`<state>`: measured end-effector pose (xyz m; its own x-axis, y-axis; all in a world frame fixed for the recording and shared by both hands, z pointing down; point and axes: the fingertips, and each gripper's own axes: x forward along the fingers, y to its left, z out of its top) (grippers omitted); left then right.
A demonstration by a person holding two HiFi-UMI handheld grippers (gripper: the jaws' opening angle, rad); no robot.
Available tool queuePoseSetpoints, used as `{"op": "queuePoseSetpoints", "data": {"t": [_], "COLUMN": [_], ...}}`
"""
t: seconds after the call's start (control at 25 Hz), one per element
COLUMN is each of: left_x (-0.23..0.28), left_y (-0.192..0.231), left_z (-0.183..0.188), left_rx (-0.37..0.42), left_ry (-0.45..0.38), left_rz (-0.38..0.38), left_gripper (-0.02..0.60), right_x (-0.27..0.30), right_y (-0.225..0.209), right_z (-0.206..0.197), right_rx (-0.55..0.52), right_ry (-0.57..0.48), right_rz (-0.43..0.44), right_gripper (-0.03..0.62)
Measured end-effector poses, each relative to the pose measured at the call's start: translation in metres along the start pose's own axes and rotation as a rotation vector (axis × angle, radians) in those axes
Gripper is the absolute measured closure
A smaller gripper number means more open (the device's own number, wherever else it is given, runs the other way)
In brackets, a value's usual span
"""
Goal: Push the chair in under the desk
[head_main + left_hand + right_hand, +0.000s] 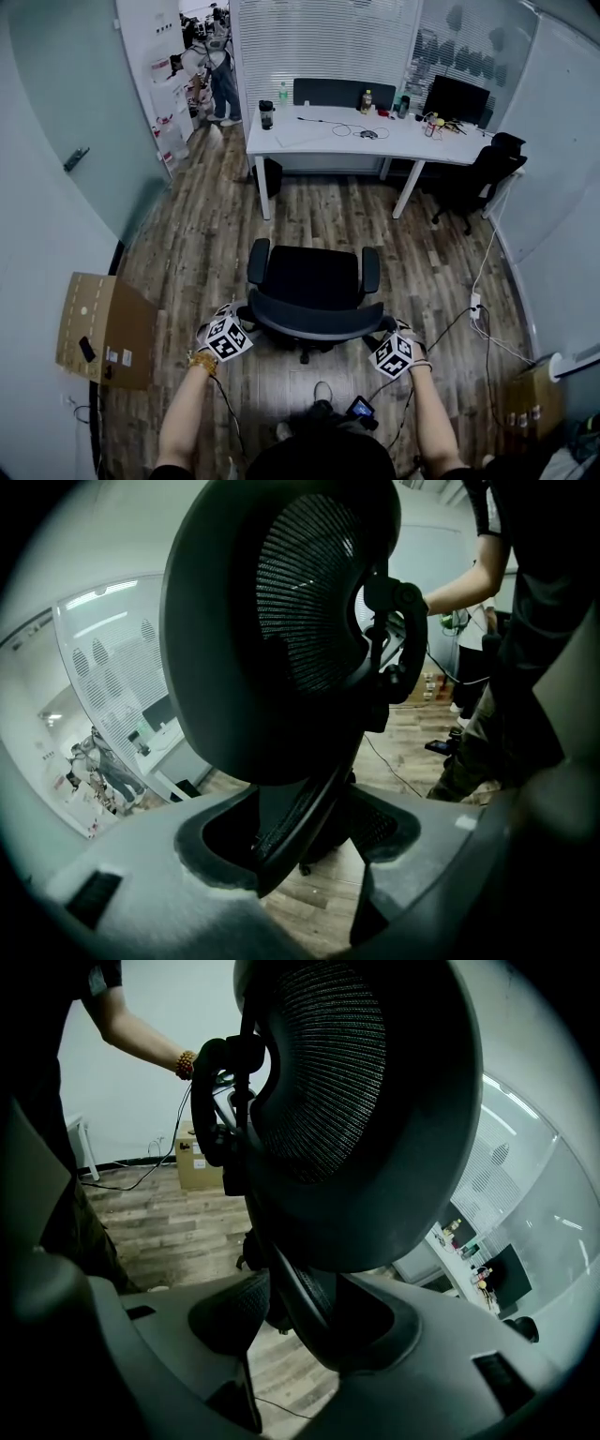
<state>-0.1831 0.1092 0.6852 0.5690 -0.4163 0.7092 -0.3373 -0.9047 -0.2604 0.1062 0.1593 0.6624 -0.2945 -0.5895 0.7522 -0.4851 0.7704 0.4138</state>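
Left tool (242,326), right tool (382,336) clamp chair (312,279) backrest; desk (314,139) apart.

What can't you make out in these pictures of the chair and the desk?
Wheels of the chair: head view, mostly hidden under its seat and backrest.
Small items on the desk: head view, too small to name.
Jaws of the left tool and right tool: head view, covered by their marker cubes.
Desk: both gripper views, mostly blocked by the chair's backrest.

Chair (313,281) base mostly hidden. Backrest (281,630) top cut at 12 o'clock, both gripper views. Desk (309,136) clutter too small to identify. Person (223,75) at 11 o'clock tiny, blurry.
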Motion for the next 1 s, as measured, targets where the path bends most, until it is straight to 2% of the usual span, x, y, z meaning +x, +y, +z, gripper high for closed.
{"op": "queuePoseSetpoints", "data": {"t": [1.0], "left_x": [0.061], "left_y": [0.02], "left_z": [0.061], "left_rx": [-0.013], "left_ry": [0.021], "left_rz": [0.024], "left_gripper": [0.293], "right_x": [0.012], "right_y": [-0.084], "right_z": [-0.048], "right_rx": [-0.014], "right_ry": [-0.026], "right_rz": [0.03], "right_gripper": [0.368]}}
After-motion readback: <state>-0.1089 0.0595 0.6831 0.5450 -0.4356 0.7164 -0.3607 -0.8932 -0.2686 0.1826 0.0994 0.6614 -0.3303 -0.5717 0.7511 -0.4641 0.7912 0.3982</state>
